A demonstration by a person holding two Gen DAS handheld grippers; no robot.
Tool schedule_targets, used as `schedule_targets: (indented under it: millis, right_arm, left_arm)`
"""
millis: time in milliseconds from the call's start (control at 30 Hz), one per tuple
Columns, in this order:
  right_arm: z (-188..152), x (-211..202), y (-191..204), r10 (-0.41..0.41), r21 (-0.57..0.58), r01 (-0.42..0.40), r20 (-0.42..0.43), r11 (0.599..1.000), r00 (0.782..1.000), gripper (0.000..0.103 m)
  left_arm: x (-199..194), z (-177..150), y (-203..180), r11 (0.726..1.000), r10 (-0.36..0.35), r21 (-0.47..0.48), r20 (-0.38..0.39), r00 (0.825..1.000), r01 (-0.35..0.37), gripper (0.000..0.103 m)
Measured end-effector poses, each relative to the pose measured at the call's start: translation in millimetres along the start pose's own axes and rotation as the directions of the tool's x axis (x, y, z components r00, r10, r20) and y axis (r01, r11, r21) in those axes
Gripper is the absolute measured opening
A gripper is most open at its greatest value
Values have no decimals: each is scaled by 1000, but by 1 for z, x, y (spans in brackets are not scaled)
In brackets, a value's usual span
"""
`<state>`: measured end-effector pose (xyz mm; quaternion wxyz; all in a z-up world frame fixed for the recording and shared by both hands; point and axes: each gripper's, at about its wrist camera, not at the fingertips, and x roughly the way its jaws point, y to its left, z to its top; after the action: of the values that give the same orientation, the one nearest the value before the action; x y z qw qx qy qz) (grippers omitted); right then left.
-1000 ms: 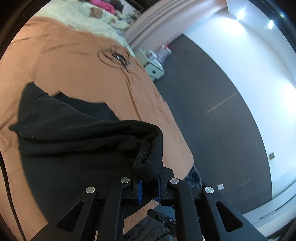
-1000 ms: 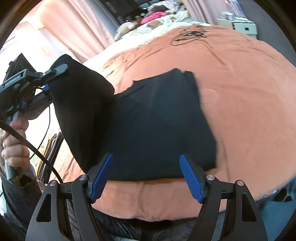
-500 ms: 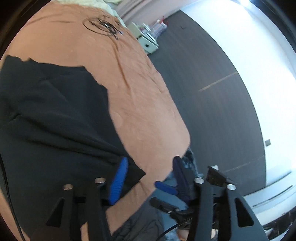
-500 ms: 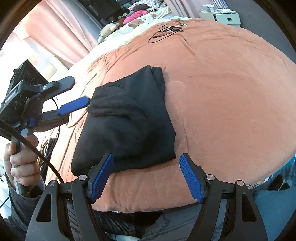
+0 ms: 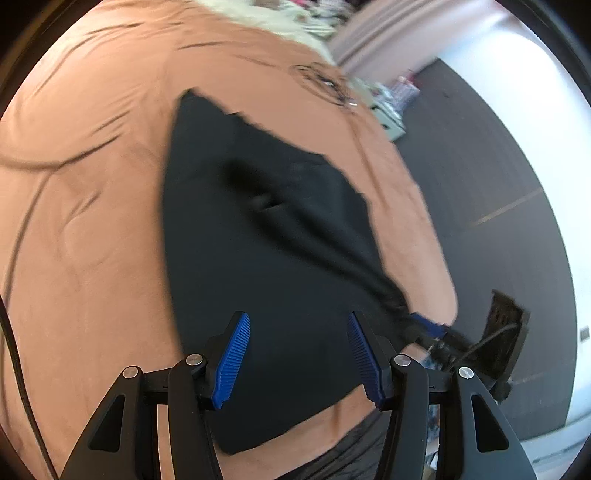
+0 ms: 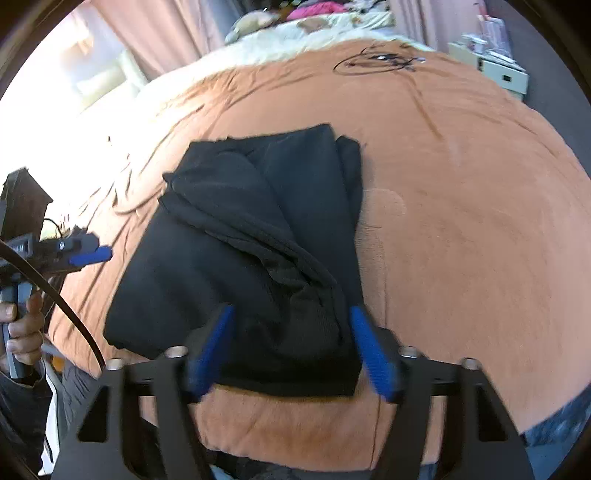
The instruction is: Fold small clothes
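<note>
Bedroom, soft daylight through pinkish curtains, dark grey floor off to the side. Big bed under a fuzzy rust-orange blanket, plush and a bit creased, with a thin black cable looped in a loose coil near the far end. Pale cream bedding heaped beyond that, plus something bright pink on top. Small whitish cabinet beside the bed.

Black garment lying flat-ish on the blanket near the front edge, folded into a rough rectangle, matte knit fabric, one thick rolled fold running diagonally across the top layer. Bottom corner a little bunched.

Right tool spread wide, ribbed blue pads straddling the near end of the garment, not pinching anything, though contact with the cloth hard to call. Left tool also released, pads apart and hovering over the fabric, nothing between them. From the right wrist view, same left tool off to the side of the bed, clear of the garment, gripped by a bare hand.
</note>
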<state>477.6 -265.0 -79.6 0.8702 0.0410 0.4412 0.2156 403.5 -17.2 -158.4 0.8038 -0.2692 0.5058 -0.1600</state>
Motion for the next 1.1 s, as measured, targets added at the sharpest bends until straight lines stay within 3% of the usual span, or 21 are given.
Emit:
schedule_targets:
  millis: [133,200,267,400,467,700,767,867,933,967,1100]
  right_arm:
    - [8,15,-4,-26,-12,25,-36,1000,999,33]
    - [9,18,-7,-27,9,28,-53,1000,998,15]
    - [7,19,-6,-23,19,24,-51,1000,998,10]
    - [1,9,-5,0,34,1,-24,999,1000,7]
    - [-1,1,-8,15,60,-14,-2,998,1000,6]
    - [-21,-16,-15,10,88,-11,18,996,1000,6]
    - [-22,-7,-14,-30,58,30,-1,998,1000,8]
    - [-17,-2,-2,-114,-3,114,-11,994,993,22]
    - [-11,-5,10,-151,-56,151,7,987,988,46]
    - [-6,-8,16,-154,-81,156,21,984,988,62]
    - [12,-7,38,-172,-165,175,33,971,985,65]
  left_arm:
    - [2,-18,29,997,59,-56,-15,998,-60,56]
    - [2,-31,42,992,104,-74,-32,994,-106,56]
    - [10,-41,49,990,86,-104,-55,995,-91,56]
    - [23,-43,49,992,40,-121,-73,997,-49,56]
    - [27,-45,46,994,18,-107,-85,996,-28,44]
    - [23,-45,30,997,68,-27,-103,992,-72,38]
    - [25,-44,29,997,70,-25,-108,992,-74,39]
    - [30,-37,30,997,60,-46,-117,991,-66,40]
    - [30,-34,33,997,59,-51,-108,992,-64,46]
    - [29,-32,33,997,62,-49,-97,993,-67,48]
    - [26,-21,42,995,55,-74,-72,996,-61,51]
